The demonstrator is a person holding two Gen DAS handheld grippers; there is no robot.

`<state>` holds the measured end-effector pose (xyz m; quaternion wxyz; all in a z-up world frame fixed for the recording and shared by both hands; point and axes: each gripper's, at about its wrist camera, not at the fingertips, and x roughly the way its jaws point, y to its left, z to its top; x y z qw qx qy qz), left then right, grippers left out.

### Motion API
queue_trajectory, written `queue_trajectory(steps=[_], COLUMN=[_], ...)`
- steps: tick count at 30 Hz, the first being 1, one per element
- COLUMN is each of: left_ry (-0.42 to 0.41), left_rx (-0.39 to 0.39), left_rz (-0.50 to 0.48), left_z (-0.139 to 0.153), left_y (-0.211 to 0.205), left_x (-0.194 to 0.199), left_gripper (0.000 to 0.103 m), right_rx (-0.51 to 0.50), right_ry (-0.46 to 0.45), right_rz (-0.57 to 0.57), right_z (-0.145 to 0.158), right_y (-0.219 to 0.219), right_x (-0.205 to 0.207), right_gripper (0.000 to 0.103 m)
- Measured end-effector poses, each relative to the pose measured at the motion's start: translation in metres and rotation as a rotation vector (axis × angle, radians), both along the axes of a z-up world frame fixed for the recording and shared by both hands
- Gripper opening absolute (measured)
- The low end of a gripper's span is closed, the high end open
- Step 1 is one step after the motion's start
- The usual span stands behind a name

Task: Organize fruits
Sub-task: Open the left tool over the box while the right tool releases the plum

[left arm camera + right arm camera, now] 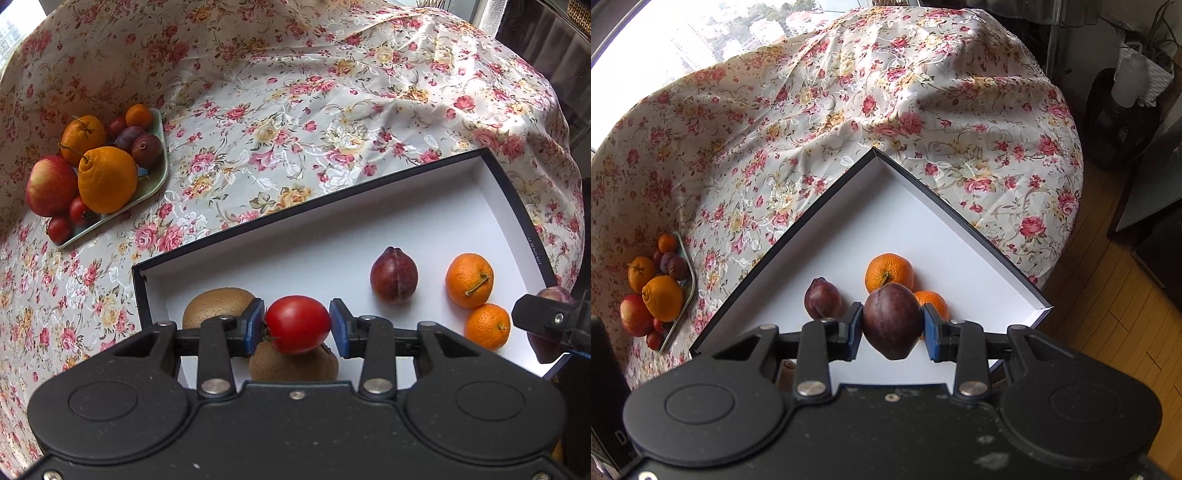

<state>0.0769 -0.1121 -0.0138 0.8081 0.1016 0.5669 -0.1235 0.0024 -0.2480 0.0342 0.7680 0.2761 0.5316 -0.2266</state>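
Your left gripper [297,325] clamped on a tomato [295,323] above two kiwis [218,304], your right gripper [892,321] clamped on a plum [892,319] over the white box [960,236]

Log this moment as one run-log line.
left gripper: shut on tomato | right gripper: shut on plum | both over white box | green tray still holds fruit

A shallow box [369,225] sits on the table [295,110]. Inside it lie two kiwis [218,306], a plum [393,275] and two oranges [469,280], the oranges touching at the right. A tray [155,184] stands well apart to the left, piled with fruit. A tomato [297,325] hangs above the kiwis; a second plum [892,325] hangs before the oranges.
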Motion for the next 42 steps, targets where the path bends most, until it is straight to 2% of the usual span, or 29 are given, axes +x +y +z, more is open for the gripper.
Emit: queue_trajectory(steps=[6, 11, 16, 26, 35, 42], left_ry=[0.026, 0.008, 0.003, -0.018, -0.008, 0.017], left_rx=[-0.039, -0.049, -0.032, 0.003, -0.050, -0.057], left_rz=[0.007, 0.011, 0.022, 0.097, 0.207, 0.227], left_z=[0.002, 0.010, 0.015, 0.023, 0.032, 0.028], left_y=[0.004, 0.010, 0.019, 0.043, 0.075, 0.087], left_x=[-0.001, -0.004, -0.012, -0.030, -0.025, -0.021], left_gripper=[0.049, 0.050, 0.050, 0.050, 0.050, 0.050], right_rx=[0.022, -0.014, -0.010, -0.067, -0.139, -0.134], right_ry=[0.013, 0.004, 0.022, 0.055, 0.087, 0.121], right_rz=[0.033, 0.065, 0.074, 0.162, 0.298, 0.352], right_z=[0.001, 0.005, 0.004, 0.003, -0.001, -0.005], right_y=[-0.001, 0.005, 0.009, 0.034, 0.066, 0.084], right_x=[0.000, 0.001, 0.002, 0.008, 0.015, 0.021], right_gripper=[0.036, 0.036, 0.036, 0.036, 0.036, 0.036])
